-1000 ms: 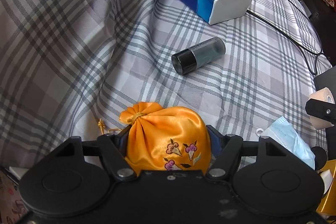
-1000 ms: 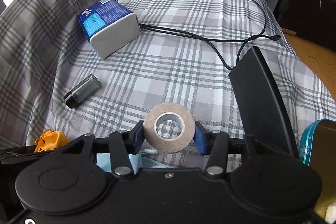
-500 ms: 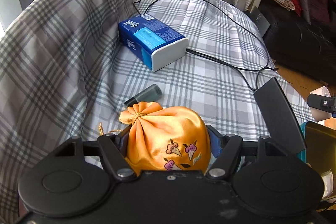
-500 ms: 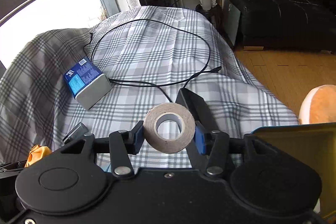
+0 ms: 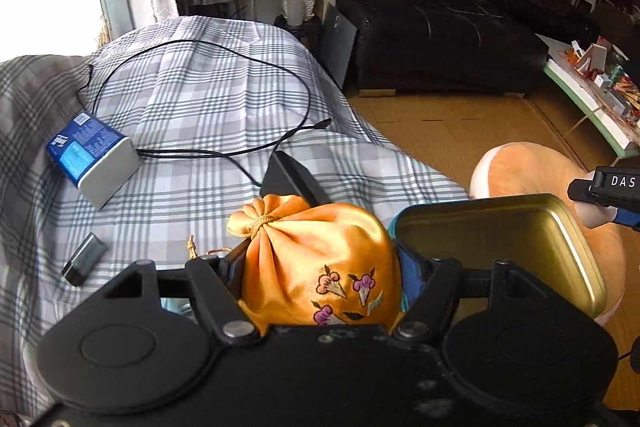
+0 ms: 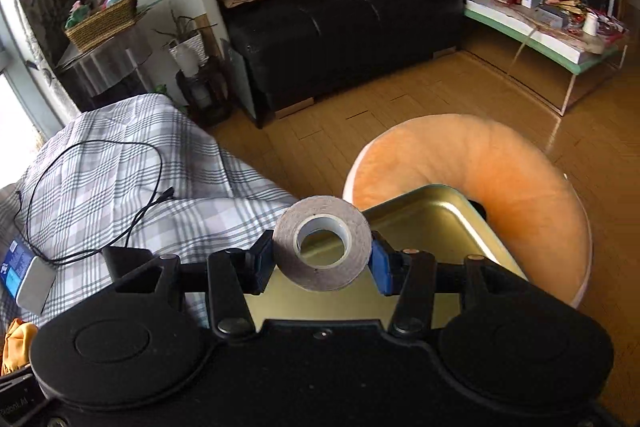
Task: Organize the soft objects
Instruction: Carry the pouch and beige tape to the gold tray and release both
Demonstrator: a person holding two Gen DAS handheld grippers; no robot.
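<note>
The left tongs [image 5: 320,269] gripped a plump orange satin pouch [image 5: 316,263] embroidered with purple flowers, its neck tied. The right tongs [image 6: 322,261] clamped a brown tape roll [image 6: 322,241]; beyond both sat an open gold tin [image 6: 432,227].

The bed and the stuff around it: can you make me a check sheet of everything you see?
Surface: plaid bedcover, rumpled.
Job's things: orange pouch and tape roll, both held; open gold tin resting on an orange ring cushion.
Clutter: tissue pack, dark cylinder, black tin lid.
Grippers: left hand-held gripper shut on pouch; right hand-held gripper shut on tape.
Cables: black cable looped across bedcover.
Surroundings: black sofa, cluttered table, wood floor.
</note>
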